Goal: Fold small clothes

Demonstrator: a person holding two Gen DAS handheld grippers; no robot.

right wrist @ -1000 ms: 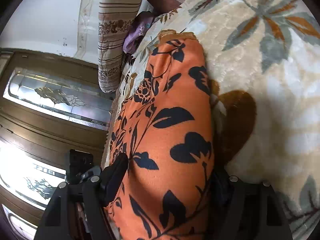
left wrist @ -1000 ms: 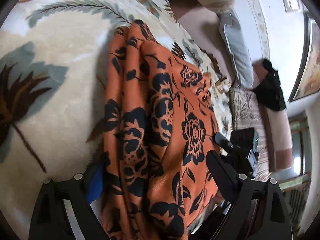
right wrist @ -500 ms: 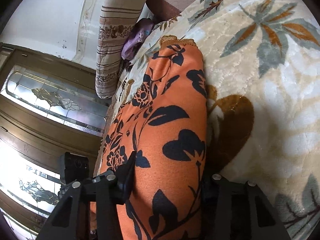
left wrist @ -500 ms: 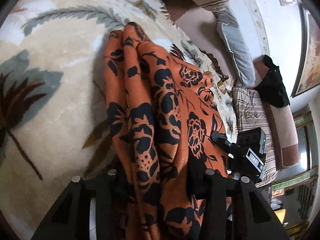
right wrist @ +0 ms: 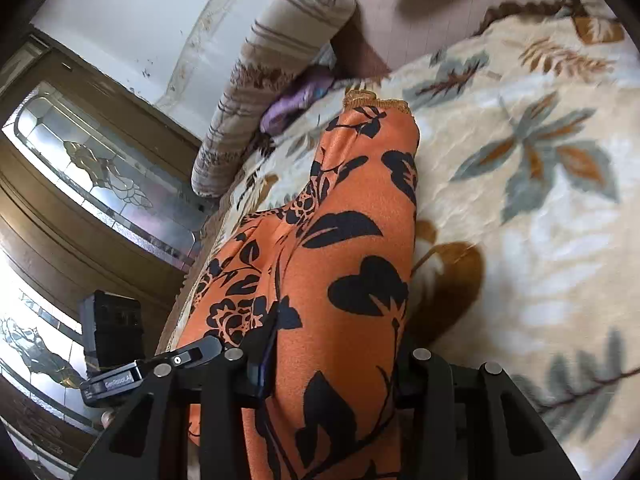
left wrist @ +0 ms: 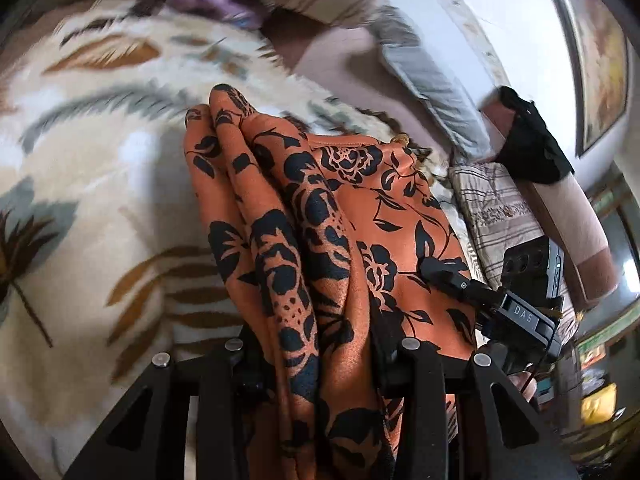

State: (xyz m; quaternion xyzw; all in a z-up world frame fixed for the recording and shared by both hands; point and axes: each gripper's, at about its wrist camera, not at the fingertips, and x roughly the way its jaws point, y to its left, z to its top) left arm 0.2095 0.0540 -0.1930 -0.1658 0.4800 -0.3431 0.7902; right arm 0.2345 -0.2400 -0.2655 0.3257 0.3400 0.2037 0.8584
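- The thing to fold is an orange garment of soft, drapey cloth printed with black flowers and leaves (left wrist: pixel 340 240). It lies on a cream plush blanket patterned with grey and brown leaves (left wrist: pixel 100 208), its far hem toward 12 o'clock in both wrist views and its near end gathered at 6 o'clock.
- The left gripper (left wrist: pixel 320 364) is closing its jaws on a bunched, pleated end of the cloth; the fabric fills the gap and both pads bear on it.
- The right gripper (right wrist: pixel 332 360) is likewise closing on the other near end, the cloth pinched between its pads. In the left view it shows at 4 o'clock, just beside the garment's edge.
- The step in hand looks like the pick-up for a fold: both near corners are seized.
- The next move, I judge, calls for carrying both ends together toward the far hem at 12 o'clock, keeping the hands level and apart so the cloth lands flat, not bunched.
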